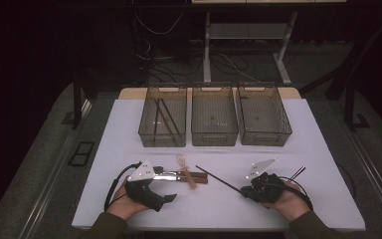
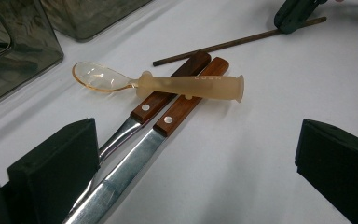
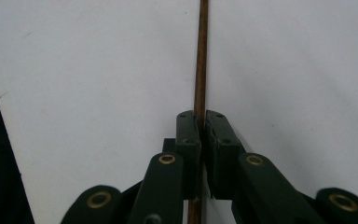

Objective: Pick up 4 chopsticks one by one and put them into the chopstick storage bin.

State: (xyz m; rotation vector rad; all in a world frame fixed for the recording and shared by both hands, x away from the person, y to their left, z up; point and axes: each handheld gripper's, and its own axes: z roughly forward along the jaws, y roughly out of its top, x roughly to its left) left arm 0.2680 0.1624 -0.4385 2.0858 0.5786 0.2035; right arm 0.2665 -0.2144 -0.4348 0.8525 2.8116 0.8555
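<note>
Right gripper view, matte jaws pinching thin brown chopstick [image 3: 201, 56], smooth white table [image 3: 88, 70]

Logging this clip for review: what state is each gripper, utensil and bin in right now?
Right gripper: shut on chopstick.
Left gripper: open, holding nothing.
Spoon: lying across two knives.
Left bin: holds dark sticks.
Middle bin, right bin: look empty.

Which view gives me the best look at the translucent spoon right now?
The left gripper view: the spoon lies large and sharp across two wooden-handled knives, bowl and handle both plain. The high view shows it small and pale between the grippers.
</note>
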